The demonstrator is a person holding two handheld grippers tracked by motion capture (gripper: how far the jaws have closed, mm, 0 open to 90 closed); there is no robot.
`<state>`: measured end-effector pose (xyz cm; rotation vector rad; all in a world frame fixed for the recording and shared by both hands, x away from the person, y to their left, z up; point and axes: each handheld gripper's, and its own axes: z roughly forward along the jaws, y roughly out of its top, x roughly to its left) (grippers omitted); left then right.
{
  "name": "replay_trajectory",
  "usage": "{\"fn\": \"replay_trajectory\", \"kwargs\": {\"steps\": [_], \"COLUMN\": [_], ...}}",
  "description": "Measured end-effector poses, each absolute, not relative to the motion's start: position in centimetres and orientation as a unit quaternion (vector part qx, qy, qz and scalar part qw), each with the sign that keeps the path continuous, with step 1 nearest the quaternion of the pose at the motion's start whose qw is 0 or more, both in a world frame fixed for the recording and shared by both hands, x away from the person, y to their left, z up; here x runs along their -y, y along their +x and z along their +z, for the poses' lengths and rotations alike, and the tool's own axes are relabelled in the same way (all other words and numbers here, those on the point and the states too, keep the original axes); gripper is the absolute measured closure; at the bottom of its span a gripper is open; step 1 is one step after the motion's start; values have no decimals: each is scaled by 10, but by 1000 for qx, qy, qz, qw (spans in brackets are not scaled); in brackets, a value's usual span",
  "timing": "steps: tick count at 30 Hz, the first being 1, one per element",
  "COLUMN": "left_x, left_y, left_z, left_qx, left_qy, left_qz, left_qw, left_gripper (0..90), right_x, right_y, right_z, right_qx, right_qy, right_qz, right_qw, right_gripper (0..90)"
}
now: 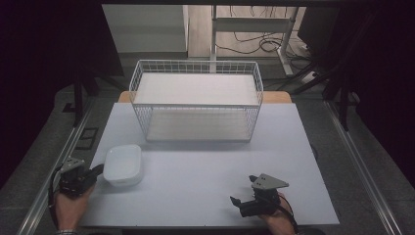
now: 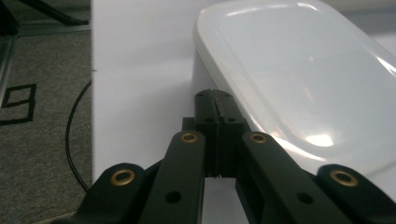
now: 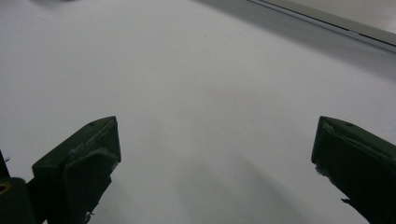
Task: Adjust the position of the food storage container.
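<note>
A white rounded container [image 1: 123, 164] with a closed lid sits near the table's front left. In the left gripper view the container [image 2: 299, 70] lies just right of my jaws. My left gripper [image 1: 100, 169] is shut, its tips [image 2: 213, 95] resting against the container's near corner under the lid rim, with nothing between them. A hand holds it at the table's left edge. My right gripper [image 1: 243, 190] hovers low over the front right of the white table [image 1: 205, 171], open wide, with bare tabletop between its fingers [image 3: 88, 149].
A white wire rack [image 1: 196, 104] with two flat white levels stands at the back middle of the table. Metal rails run along both sides of the table. Cables [image 1: 264, 46] lie on the floor behind, and a black cable [image 2: 74, 135] on the carpet at left.
</note>
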<state>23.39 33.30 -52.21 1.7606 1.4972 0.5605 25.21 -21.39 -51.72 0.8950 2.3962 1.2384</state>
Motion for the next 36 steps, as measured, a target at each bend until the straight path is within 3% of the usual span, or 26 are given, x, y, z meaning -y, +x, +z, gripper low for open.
{"fn": "replay_trajectory", "kwargs": {"steps": [14, 18, 24, 36], "left_x": [-274, -289, -315, -275], "left_y": [229, 234, 269, 276], "left_z": [-514, -512, -521, -527], "left_qx": [-496, -519, -556, -508], "left_qy": [755, 730, 696, 750], "left_qz": [168, 175, 200, 168], "left_qw": [394, 408, 407, 389], "left_gripper": [900, 900, 900, 900], "right_x": [213, 212, 207, 207], "right_y": [253, 252, 252, 252], "right_z": [-518, -519, -521, -520], "right_qx": [-838, -840, -843, -841], "right_qy": [309, 307, 302, 307], "right_qz": [425, 424, 422, 424], "right_qw": [145, 144, 143, 135], "right_gripper": [12, 12, 12, 14]}}
